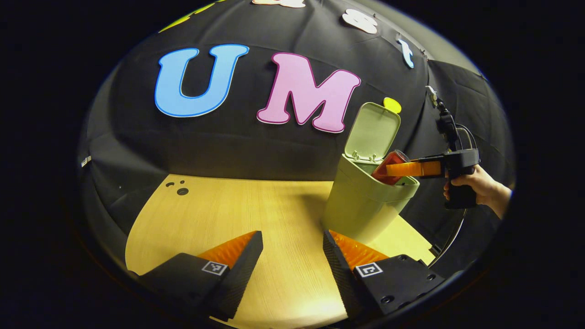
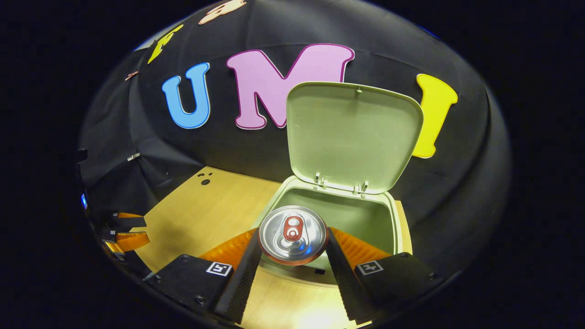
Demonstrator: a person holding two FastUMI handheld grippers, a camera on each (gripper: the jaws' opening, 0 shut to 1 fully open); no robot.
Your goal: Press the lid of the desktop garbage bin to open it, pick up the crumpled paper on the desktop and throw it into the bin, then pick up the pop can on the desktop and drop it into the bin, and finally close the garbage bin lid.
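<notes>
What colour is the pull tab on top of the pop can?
Red, on a silver top. The pop can shows it best in the right gripper view.

**Around the bin**

The bin (image 1: 361, 205) stands on the table (image 1: 256, 214), near its far right corner as the left gripper view has it. Its lid (image 2: 354, 135) stands up behind the opening. The can (image 2: 292, 234) hangs tilted over the bin's mouth, apparently just above the front rim. The left gripper (image 1: 292, 256) is before the bin, to its left.
</notes>
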